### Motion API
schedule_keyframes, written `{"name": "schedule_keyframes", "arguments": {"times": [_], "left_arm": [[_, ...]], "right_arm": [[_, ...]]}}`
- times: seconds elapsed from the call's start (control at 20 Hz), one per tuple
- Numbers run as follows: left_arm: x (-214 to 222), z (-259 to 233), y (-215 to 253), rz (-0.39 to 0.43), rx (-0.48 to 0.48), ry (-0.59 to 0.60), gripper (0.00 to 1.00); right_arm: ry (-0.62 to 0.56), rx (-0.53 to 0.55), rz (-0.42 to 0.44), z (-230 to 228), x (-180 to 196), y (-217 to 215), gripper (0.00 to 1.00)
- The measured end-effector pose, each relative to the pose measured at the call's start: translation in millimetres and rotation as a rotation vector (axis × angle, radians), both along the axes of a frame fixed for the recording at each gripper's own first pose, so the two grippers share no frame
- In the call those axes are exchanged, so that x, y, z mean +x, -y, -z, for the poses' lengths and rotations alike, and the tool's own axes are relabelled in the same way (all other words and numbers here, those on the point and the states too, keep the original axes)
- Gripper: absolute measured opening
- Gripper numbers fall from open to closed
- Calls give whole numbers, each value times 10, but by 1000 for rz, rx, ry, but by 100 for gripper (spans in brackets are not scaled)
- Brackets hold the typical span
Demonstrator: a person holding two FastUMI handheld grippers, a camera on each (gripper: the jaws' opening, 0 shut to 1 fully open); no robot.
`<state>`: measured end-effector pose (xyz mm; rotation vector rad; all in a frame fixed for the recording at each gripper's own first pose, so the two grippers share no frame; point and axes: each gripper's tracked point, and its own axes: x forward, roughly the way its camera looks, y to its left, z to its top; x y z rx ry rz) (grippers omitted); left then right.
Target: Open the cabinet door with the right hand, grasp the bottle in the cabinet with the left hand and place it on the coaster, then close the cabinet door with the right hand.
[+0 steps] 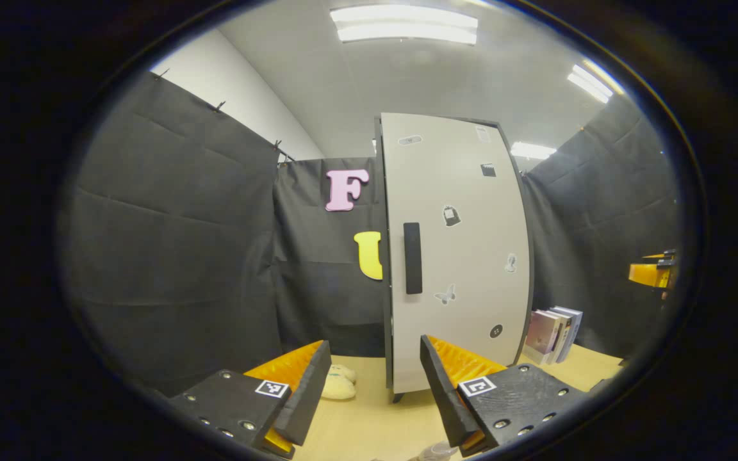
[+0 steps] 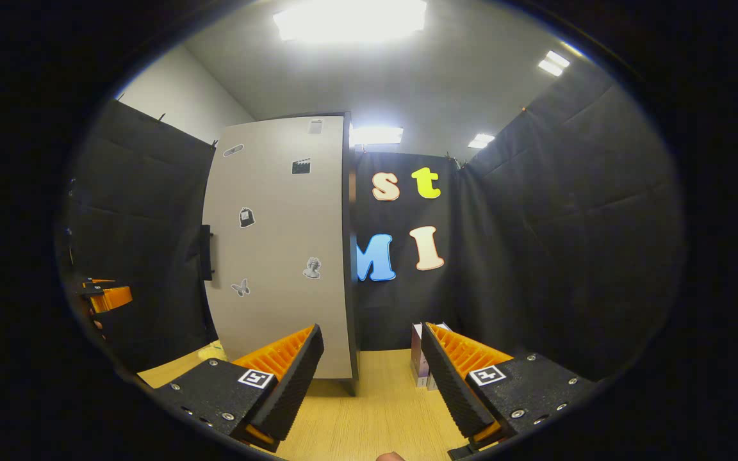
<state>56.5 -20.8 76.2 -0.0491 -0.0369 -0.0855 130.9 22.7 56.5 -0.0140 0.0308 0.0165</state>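
- Left claw [image 1: 375, 390]: fingers spread wide, nothing between them; ribbed inner faces, flat bolted blocks behind, each with a small square marker tag. It hangs over the tabletop, facing the cabinet door.
- Right claw [image 2: 372, 384]: likewise spread and empty, same ribbed faces and bolted blocks. Low over the tabletop, aimed at the cabinet's right edge.
- Tabletop [image 1: 369, 426]: pale wood-grain laminate, smooth.
- Cabinet [image 1: 455, 256]: tall upright box, dark frame on short feet. Its door [image 2: 279, 256] is flat, matte light grey, closed, with a dark vertical bar handle [image 1: 412, 258] near its left edge and small stickers scattered across it.
- Bottle: cannot tell where it is; the shut door hides the cabinet's inside. A clear rounded object at the bottom edge of the left gripper view is too cut off to identify.
- Pale yellow soft rounded object [image 1: 338, 386] on the tabletop left of the cabinet.
- Books [image 1: 551, 333] standing upright just right of the cabinet.
- Room: creased black cloth walls, white ceiling with strip lights.
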Motion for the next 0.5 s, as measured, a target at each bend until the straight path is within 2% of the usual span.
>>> {"name": "schedule_keyframes", "arguments": {"times": [0.35, 0.4, 0.5], "left_arm": [[-24, 2, -76, -15, 0, 4, 80], [-28, 9, -94, -18, 2, 4, 75], [-35, 14, -114, -22, 1, 2, 75]], "right_arm": [[0, -12, 0, -4, -14, -79, 95], [3, -13, 1, -15, -17, -87, 95], [8, -14, 1, -47, -6, -102, 95]]}}
